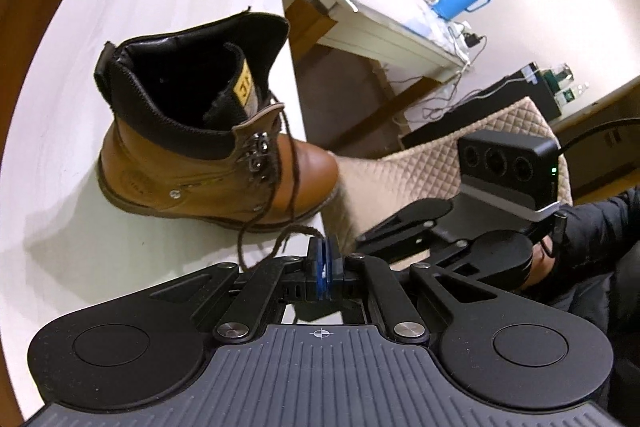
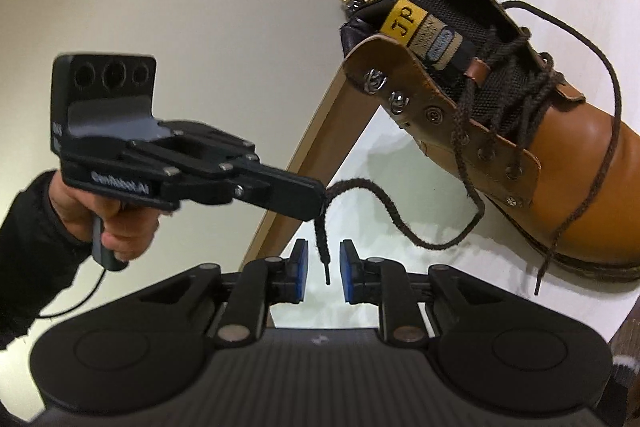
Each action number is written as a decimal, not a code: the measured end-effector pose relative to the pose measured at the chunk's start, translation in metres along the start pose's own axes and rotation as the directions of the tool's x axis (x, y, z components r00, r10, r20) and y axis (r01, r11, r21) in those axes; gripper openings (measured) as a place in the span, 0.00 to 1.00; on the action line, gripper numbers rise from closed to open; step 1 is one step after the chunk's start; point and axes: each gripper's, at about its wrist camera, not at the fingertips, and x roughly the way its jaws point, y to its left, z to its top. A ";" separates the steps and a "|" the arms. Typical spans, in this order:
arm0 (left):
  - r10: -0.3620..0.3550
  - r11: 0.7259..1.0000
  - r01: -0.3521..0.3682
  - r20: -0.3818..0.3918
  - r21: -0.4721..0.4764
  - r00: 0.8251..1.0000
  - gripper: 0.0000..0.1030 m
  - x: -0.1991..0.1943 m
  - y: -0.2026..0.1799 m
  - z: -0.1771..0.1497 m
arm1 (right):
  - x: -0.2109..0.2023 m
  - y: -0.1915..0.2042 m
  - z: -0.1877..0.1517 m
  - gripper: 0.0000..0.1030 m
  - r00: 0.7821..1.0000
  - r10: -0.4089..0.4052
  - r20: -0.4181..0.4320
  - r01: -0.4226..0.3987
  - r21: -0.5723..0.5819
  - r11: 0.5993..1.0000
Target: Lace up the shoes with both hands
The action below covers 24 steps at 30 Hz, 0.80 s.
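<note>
One tan boot [image 1: 208,147], dark brown lace [image 2: 404,215] half threaded, loose

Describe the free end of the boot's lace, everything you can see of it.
The lace end is a dark brown, fuzzy woven cord with a thin, stiff black tip. It comes from the eyelet row of the tan leather boot, sags in a loop over the white table, then rises to the left tool, which pinches it shut. Below that grip the last stretch hangs straight down, its tip between the open pads of the right tool, touching neither.
</note>
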 end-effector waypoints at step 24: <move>0.281 0.939 -0.320 0.252 0.129 0.926 0.02 -0.022 -0.034 0.053 | -0.086 -0.083 0.080 0.03 0.915 0.052 0.401 -0.169 0.262 0.950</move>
